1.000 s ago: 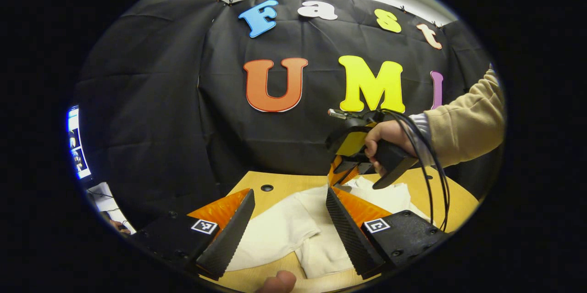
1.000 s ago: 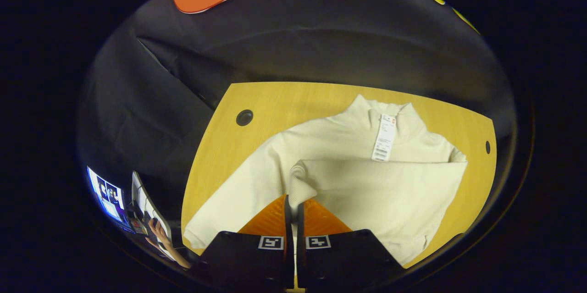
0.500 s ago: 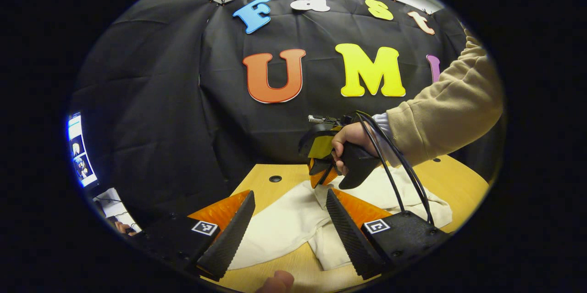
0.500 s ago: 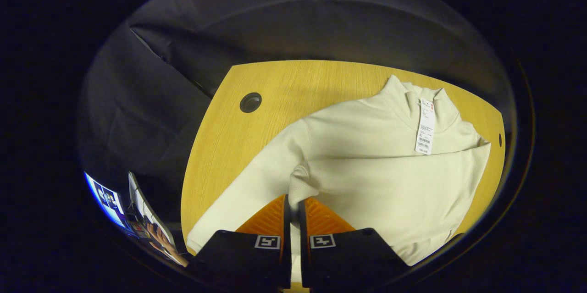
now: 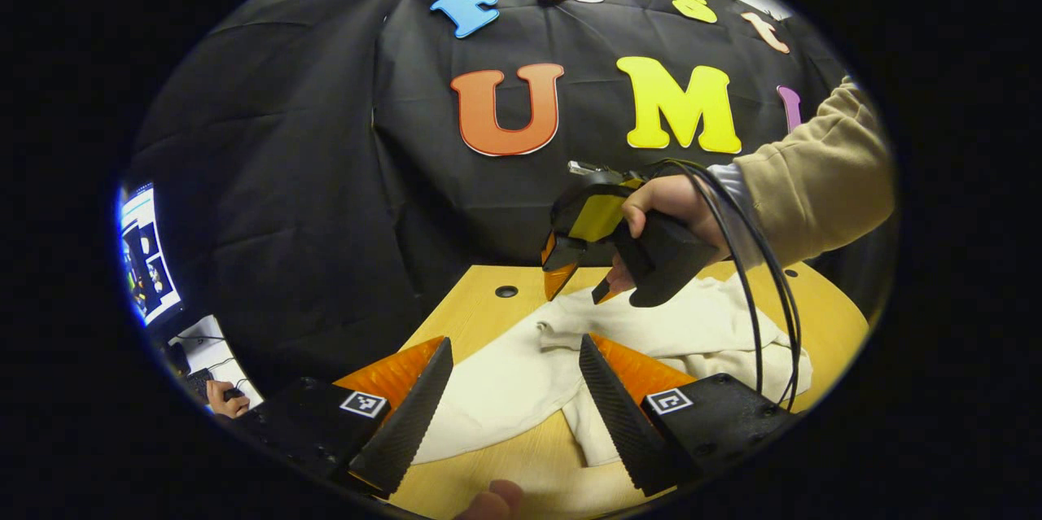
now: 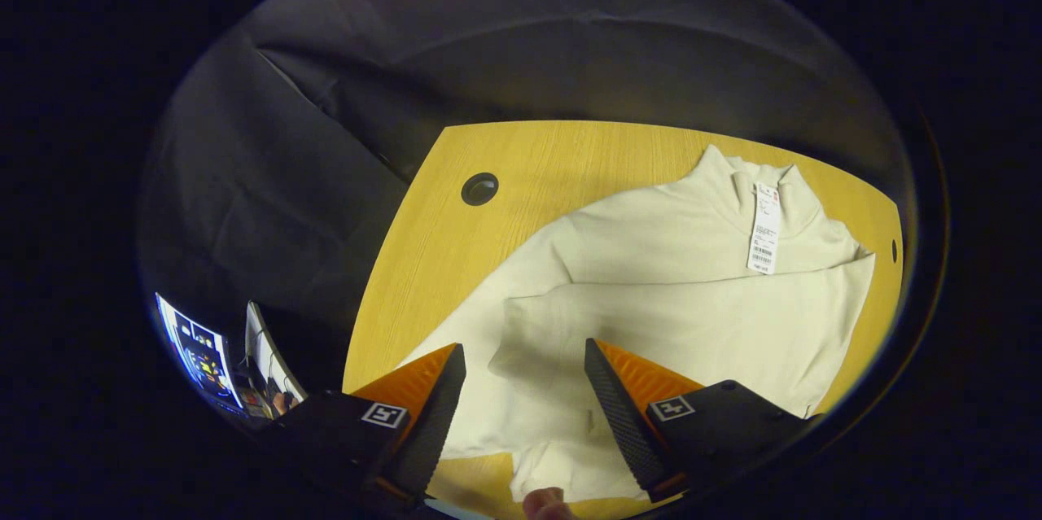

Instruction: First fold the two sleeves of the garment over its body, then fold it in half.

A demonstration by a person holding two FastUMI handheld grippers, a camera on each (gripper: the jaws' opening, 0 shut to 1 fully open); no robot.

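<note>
Cream garment [image 6: 667,316] lies flat (one sleeve [image 6: 651,325] folded across its body).

No legible text on the garment's hang tag [image 6: 763,229].

garment [image 6: 651,316]: flat on the worktop [image 6: 456,260], collar toward 1 o'clock
sleeve [image 6: 692,325]: across the body
tag [image 6: 763,229]: on the collar
cable hole [image 6: 479,189]: at 10 o'clock from the garment
</note>
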